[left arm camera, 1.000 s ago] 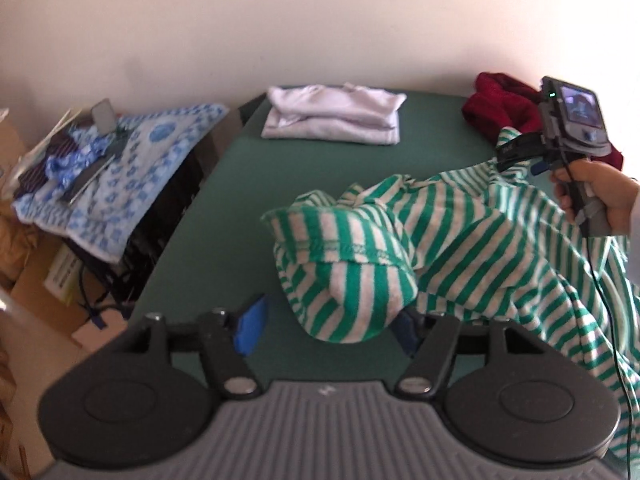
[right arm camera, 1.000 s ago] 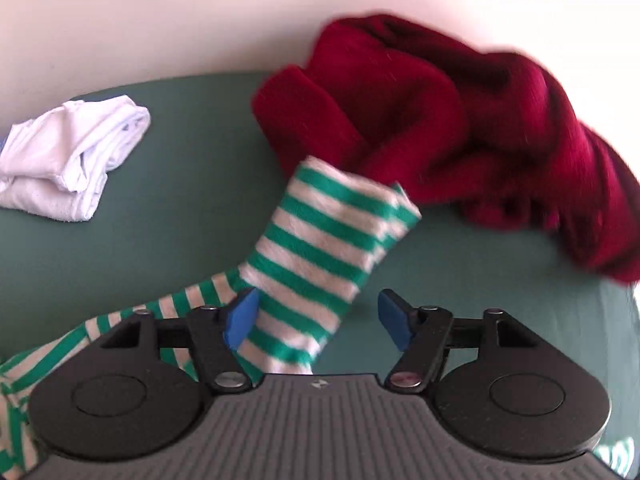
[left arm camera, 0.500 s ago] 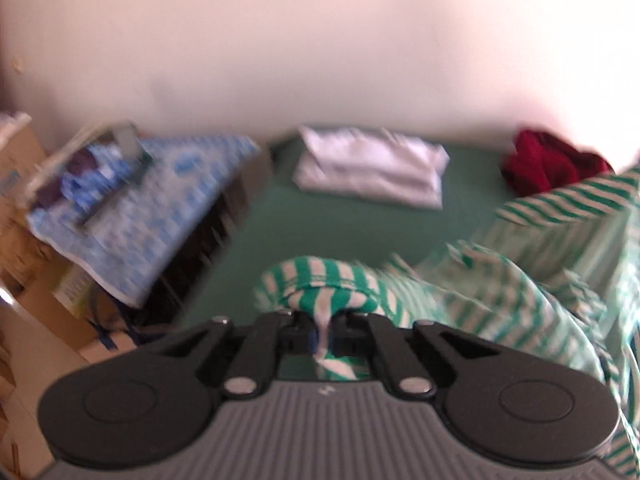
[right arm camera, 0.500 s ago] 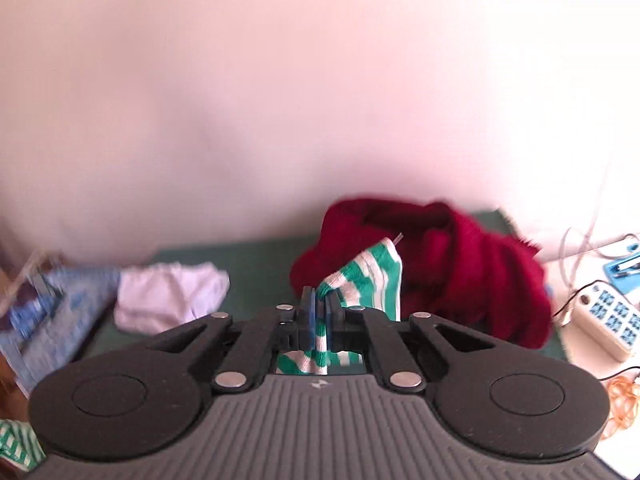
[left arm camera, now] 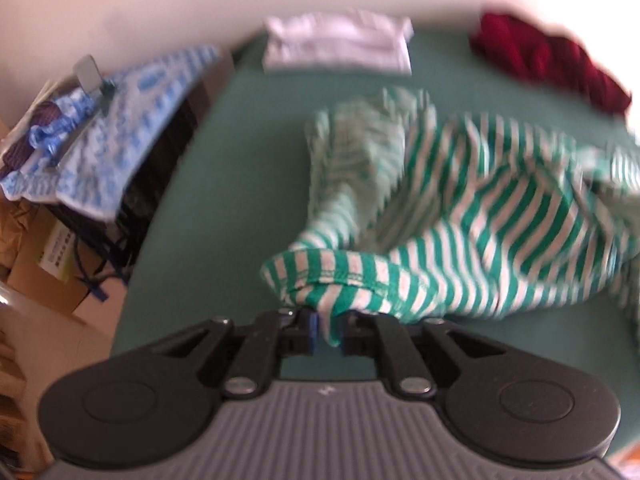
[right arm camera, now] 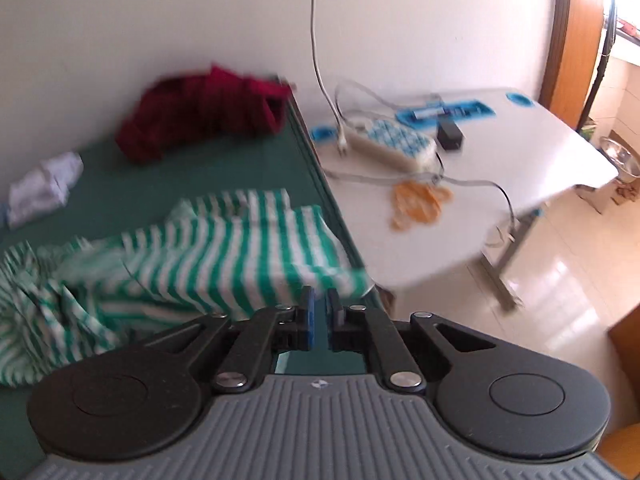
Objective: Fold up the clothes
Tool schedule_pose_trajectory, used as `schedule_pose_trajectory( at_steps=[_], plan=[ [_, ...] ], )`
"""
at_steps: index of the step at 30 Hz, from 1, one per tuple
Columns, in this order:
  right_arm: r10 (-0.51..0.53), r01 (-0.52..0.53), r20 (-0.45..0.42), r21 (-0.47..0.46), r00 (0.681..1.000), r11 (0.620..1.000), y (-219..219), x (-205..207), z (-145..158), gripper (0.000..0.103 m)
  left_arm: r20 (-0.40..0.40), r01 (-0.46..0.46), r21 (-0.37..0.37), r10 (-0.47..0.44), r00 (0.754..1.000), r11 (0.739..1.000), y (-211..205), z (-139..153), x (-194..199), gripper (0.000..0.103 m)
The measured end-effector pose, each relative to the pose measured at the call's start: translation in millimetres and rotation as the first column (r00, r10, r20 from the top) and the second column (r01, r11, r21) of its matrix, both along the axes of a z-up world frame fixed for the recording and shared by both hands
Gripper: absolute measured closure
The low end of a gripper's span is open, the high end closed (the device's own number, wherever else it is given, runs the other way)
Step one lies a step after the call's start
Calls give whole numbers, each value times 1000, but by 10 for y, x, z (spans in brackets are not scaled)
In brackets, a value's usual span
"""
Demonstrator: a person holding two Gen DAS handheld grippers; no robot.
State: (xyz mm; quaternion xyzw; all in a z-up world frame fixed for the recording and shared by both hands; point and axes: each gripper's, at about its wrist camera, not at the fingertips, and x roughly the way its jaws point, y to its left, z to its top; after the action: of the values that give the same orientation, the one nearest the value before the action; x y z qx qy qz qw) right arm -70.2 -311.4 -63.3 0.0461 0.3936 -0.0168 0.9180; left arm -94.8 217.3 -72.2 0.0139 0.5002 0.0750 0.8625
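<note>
One garment looks finished: a pale lilac-white cloth folded into a flat rectangle (left arm camera: 338, 42) lies at the far edge of the green-covered surface (left arm camera: 240, 168), and it shows again as a pale bundle in the right wrist view. A second, the dark red knitted garment (left arm camera: 548, 62), sits in a loose heap at the far right corner, well apart from the folded one, and is, as I judge it, not yet begun. The green-and-white striped knit top (left arm camera: 492, 216) is the piece in hand; it lies rumpled across the near right part of the surface, with no clean fold in it. The left tongs (left arm camera: 328, 330) have a hemmed edge of the striped top between their blue pads, and the jaws are opening slightly, yet the cloth bunches up from the gap, so the hold appears kept. The right tongs (right arm camera: 320, 314) stand nearly closed with a narrow slit between the pads; their jaws are opening a little, and the striped edge runs just in front of them near the right rim of the surface, but blur hides whether any cloth is pinched. By my reckoning the work is about a third done: the striped top needs spreading flat and folding, then the red one.
</note>
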Motion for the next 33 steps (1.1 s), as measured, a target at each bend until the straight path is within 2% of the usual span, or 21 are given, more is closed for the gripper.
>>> schedule_pose_trajectory(
  at_steps=[1, 2, 4, 5, 8, 9, 11, 12, 13, 16, 18, 20, 21, 22, 23, 24, 27, 30, 31, 32, 33],
  plan=[
    [6, -7, -30, -41, 1000, 999, -31, -76, -20, 90, -11, 21, 17, -20, 1000, 1000, 19, -2, -56, 85],
    [12, -15, -38, -72, 999, 997, -57, -131, -4, 85, -23, 41, 34, -41, 999, 999, 38, -4, -111, 80],
    [27, -24, 56, -54, 998, 998, -64, -117, 165, 51, -5, 75, 53, -74, 997, 996, 74, 86, -168, 76],
    [42, -39, 103, -27, 994, 999, -53, -82, 233, 46, 18, 88, 57, -89, 996, 994, 91, 164, -176, 75],
    [183, -196, 143, 83, 973, 977, 205, 272, 253, 44, 115, 116, 80, -125, 985, 990, 98, 430, -190, 70],
    [227, -242, 144, 94, 963, 966, 339, 402, 217, 44, 160, 118, 91, -132, 978, 989, 77, 532, -188, 61],
    [319, -330, 137, 72, 938, 941, 629, 643, 131, 43, 241, 116, 91, -135, 961, 989, 27, 706, -182, 43],
    [360, -368, 126, 51, 924, 928, 777, 796, 59, 40, 270, 109, 83, -127, 954, 991, -6, 747, -153, 39],
    [392, -398, 104, 40, 914, 917, 920, 949, -31, 38, 296, 103, 75, -121, 948, 992, -40, 780, -119, 38],
    [512, -512, 32, 0, 858, 859, 1365, 1246, -299, 38, 279, 140, 72, -154, 948, 988, -196, 613, 63, 38],
    [584, -584, -16, -27, 812, 811, 1656, 1403, -472, 39, 231, 182, 24, -183, 956, 983, -248, 373, 201, 38],
    [612, -613, -34, -72, 790, 787, 1871, 1439, -601, 41, 180, 228, -45, -216, 960, 973, -274, 113, 308, 37],
    [620, -622, -45, -89, 783, 778, 1935, 1432, -639, 58, 154, 244, -65, -232, 960, 967, -291, -12, 351, 41],
    [613, -615, -48, -87, 789, 784, 1931, 1413, -632, 90, 110, 269, -62, -261, 959, 961, -333, -136, 379, 43],
    [589, -590, -34, -70, 807, 804, 1864, 1381, -576, 103, 65, 293, -60, -290, 955, 954, -380, -259, 408, 67],
    [565, -565, -20, -52, 825, 823, 1797, 1348, -520, 103, 25, 317, -62, -316, 949, 947, -439, -356, 431, 98],
    [453, -456, 97, 12, 886, 890, 1435, 1095, -180, 103, 64, 394, -103, -390, 919, 913, -413, -346, 318, 101],
    [391, -395, 124, 6, 912, 919, 1144, 739, 54, 103, 100, 461, -158, -450, 887, 873, -390, -295, 231, 103],
    [379, -381, 122, -7, 917, 925, 1081, 633, 99, 101, 103, 494, -166, -483, 870, 854, -413, -284, 215, 103],
    [368, -368, 111, -20, 923, 929, 1071, 573, 94, 98, 103, 530, -165, -520, 848, 831, -451, -274, 208, 103],
    [349, -349, 100, -16, 932, 937, 1069, 545, 70, 84, 104, 566, -165, -557, 824, 808, -489, -263, 202, 103]
  ],
)
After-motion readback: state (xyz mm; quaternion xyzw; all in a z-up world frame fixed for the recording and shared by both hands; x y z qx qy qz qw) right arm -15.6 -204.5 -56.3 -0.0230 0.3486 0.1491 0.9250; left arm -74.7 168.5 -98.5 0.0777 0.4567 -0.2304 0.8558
